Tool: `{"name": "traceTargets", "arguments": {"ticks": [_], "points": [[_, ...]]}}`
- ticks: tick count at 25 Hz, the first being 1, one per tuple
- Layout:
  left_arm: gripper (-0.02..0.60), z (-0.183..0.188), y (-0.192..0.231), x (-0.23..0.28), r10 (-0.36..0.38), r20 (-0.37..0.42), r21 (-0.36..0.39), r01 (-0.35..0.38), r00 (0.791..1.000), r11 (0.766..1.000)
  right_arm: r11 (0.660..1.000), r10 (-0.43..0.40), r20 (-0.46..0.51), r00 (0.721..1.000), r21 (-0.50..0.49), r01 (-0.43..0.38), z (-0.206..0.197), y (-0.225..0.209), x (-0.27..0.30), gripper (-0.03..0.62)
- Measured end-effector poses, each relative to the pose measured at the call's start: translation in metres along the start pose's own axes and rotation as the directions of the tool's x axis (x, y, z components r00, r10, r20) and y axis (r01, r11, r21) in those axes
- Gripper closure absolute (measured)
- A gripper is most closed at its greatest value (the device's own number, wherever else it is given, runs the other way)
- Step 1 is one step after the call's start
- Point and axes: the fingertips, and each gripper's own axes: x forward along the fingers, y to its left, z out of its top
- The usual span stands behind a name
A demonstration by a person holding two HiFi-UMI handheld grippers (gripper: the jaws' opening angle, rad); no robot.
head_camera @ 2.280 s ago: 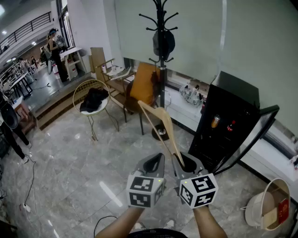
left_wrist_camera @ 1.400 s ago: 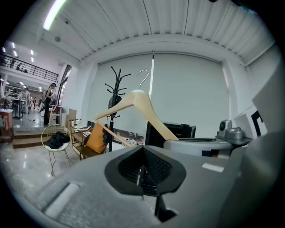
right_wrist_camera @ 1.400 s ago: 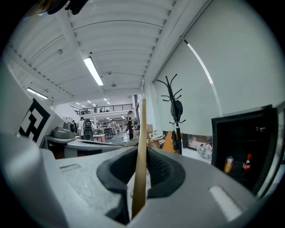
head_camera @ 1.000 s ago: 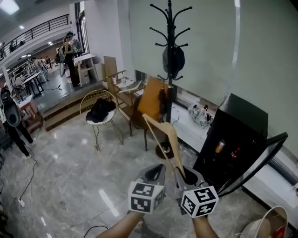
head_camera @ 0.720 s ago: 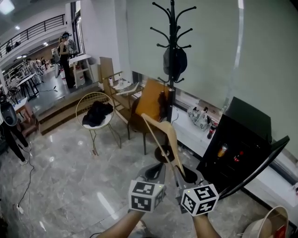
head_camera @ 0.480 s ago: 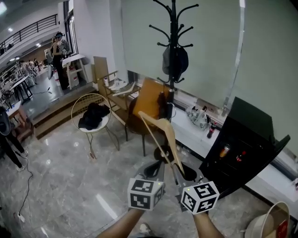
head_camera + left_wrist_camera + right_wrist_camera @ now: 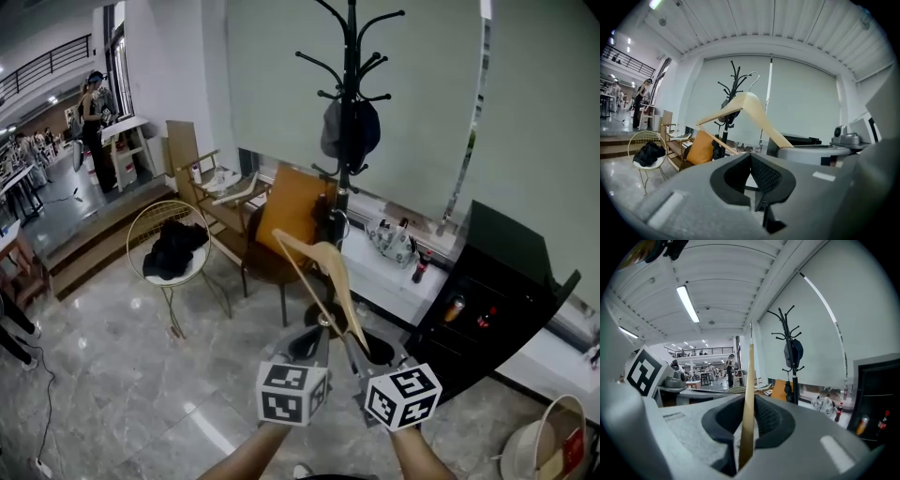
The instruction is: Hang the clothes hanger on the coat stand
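The right gripper (image 7: 358,343), low in the middle of the head view, is clamped on the lower end of one wooden arm of the clothes hanger (image 7: 339,277). In the right gripper view that arm stands on edge between the pads and rises straight up the frame. The left gripper (image 7: 317,336) sits just beside it on the left. Its jaws are pressed together with nothing between them, and it is apart from the wood.

The hanger slants up and left from the grip, and its upper end overlaps the foot of the coat stand (image 7: 350,112) at frame centre. It is well below the stand's curved branches at the top edge. A dark cap (image 7: 349,129) hangs from one of the lower branches.

An orange chair (image 7: 286,202) crowds the pole's left side. Farther left stands a wire chair (image 7: 161,234) with dark cloth on its seat. A black cabinet (image 7: 483,281) fills the right of the frame, and a low white ledge (image 7: 398,286) runs behind the stand's base. The bare marble floor (image 7: 112,375) at lower left is the widest open stretch.
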Motion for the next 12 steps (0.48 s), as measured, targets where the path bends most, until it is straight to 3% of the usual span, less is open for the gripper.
{"name": "traceTargets", "arguments": {"ticks": [12], "points": [[0.578,0.002,0.037,0.032,-0.01,-0.009,-0.007,0.01,1.0,1.0,1.0,-0.007,-0.008,1.0,0.011,0.007,-0.002,-0.017,0.048,0.54]]}}
